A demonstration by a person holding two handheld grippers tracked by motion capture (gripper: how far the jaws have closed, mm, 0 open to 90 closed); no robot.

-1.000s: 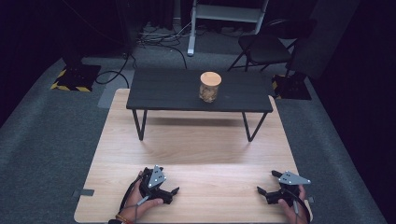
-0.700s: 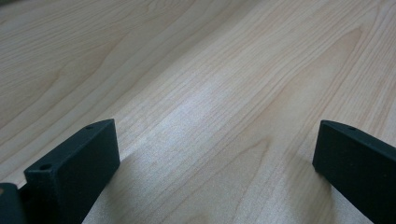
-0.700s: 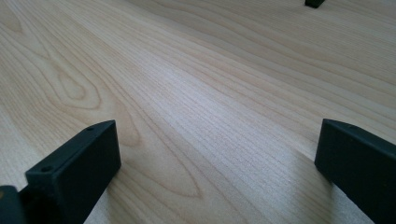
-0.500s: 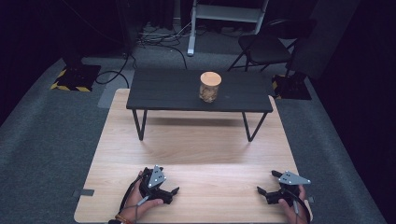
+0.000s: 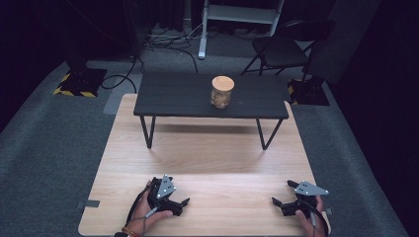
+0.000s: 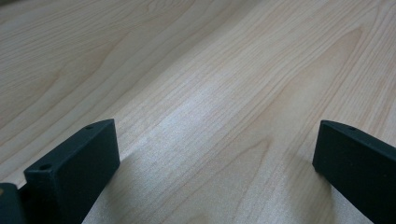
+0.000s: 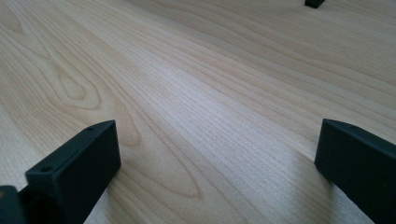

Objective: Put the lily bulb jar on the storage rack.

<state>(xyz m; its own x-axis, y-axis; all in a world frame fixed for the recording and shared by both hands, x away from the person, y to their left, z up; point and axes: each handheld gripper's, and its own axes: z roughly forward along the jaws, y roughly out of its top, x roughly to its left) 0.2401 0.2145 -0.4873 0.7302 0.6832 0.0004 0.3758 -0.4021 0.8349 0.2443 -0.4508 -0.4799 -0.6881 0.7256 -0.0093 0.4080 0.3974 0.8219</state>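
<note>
On the near edge of the wooden board [image 5: 207, 153], the high view shows the left gripper [image 5: 180, 203] and right gripper [image 5: 281, 195] resting well apart; the jar [image 5: 222, 92] stands on the black table [image 5: 168, 96] beyond. The left gripper view shows jaws spread wide over bare wood. The right gripper view shows the same, jaws wide apart and empty.

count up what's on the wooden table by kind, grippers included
grippers: 2, the left gripper and the right gripper, both open and resting low on the wood
small black tables: 1, the black table standing at the far end
jars: 1, the jar with a wooden lid, on top of the black table
total: 4
</note>
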